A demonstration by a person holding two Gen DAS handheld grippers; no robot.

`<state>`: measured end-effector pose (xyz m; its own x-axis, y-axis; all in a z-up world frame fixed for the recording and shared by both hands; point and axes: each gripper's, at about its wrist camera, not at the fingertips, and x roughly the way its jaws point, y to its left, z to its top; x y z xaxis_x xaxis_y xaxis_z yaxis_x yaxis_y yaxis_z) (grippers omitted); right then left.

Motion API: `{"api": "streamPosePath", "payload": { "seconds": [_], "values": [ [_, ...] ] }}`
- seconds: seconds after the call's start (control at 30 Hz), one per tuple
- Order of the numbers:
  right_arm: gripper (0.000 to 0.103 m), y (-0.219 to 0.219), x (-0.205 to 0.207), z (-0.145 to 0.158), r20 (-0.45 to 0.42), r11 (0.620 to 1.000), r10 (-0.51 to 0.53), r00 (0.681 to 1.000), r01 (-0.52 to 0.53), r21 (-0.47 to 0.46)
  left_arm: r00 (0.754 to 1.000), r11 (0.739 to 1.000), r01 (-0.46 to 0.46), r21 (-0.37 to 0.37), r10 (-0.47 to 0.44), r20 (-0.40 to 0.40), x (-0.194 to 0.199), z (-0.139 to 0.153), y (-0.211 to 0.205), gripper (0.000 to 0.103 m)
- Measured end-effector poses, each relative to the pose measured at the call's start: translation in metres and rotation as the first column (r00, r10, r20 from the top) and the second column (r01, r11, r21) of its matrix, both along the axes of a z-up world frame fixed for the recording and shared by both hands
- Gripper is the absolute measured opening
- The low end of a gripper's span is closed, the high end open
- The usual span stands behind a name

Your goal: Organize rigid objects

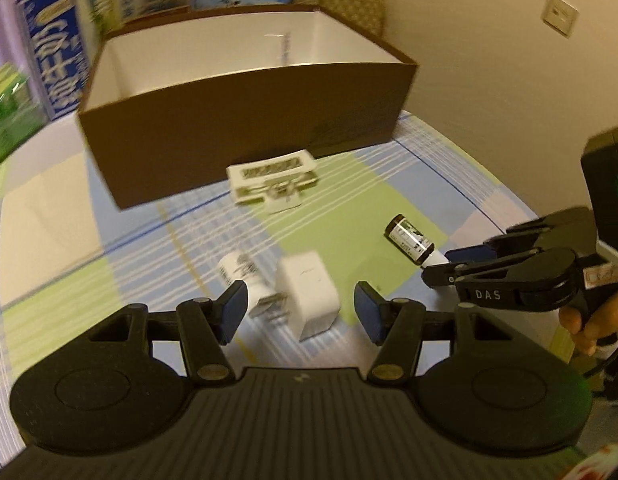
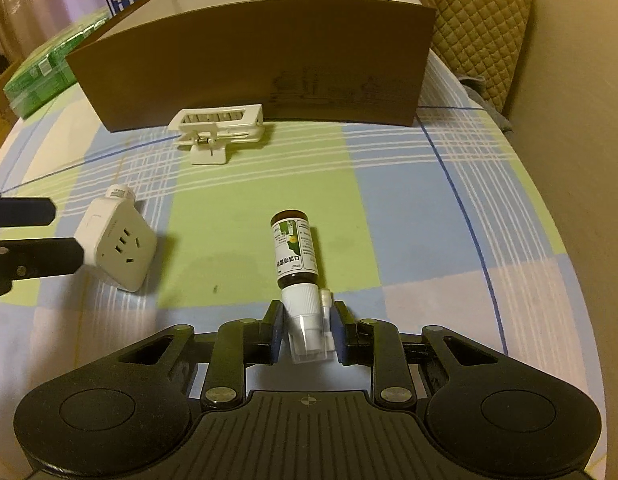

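my right gripper (image 2: 307, 330) clamps the spray bottle (image 2: 295, 250) by its white cap, short of the brown box (image 2: 269, 60); that slim hold could let it swing out. my left gripper (image 1: 299, 312) gapes over the plug adapter (image 1: 309, 296).

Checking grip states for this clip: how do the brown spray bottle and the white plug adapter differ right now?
The brown spray bottle is slim, dark and labelled; the white plug adapter is blocky and plain. The right gripper is clamped on the bottle's white nozzle end; the adapter sits between the left gripper's open jaws, ungripped. Neither is in the brown box.
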<state>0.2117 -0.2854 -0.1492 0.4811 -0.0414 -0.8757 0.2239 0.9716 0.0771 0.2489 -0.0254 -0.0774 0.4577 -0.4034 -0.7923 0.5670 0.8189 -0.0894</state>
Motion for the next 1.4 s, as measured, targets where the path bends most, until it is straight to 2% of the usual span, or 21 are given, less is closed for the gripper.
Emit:
{"api": "streamPosePath", "payload": {
  "seconds": [0.17,0.33,0.63,0.7,0.8,1.4],
  "values": [
    [0.022,-0.005,-0.003,0.000,0.002,1.000,-0.006,1.000,0.006,0.015,0.995,0.994,0.094,0.058,-0.095,0.027,0.005,-0.006,-0.013,0.055],
    [0.023,-0.009,-0.006,-0.001,0.008,1.000,-0.014,1.000,0.014,0.026,0.996,0.993,0.084,0.081,-0.086,0.015,0.012,-0.014,-0.019,0.053],
    [0.025,-0.010,-0.008,-0.002,0.014,1.000,-0.004,1.000,0.004,0.031,0.999,0.996,0.040,0.080,-0.039,-0.023,0.016,-0.024,-0.024,0.033],
    [0.026,-0.011,-0.007,-0.002,0.017,1.000,-0.001,1.000,0.000,0.031,0.999,0.997,0.031,0.077,-0.029,-0.019,0.016,-0.023,-0.024,0.031],
    [0.026,-0.010,-0.007,-0.002,0.023,1.000,0.007,1.000,-0.008,0.027,1.000,0.996,0.026,0.080,-0.025,-0.005,0.016,-0.021,-0.025,0.023],
    [0.028,-0.007,0.019,-0.001,0.055,0.995,0.091,0.994,-0.089,-0.035,1.000,0.996,0.026,0.083,-0.026,-0.007,0.022,-0.022,-0.031,0.023]
  ]
}}
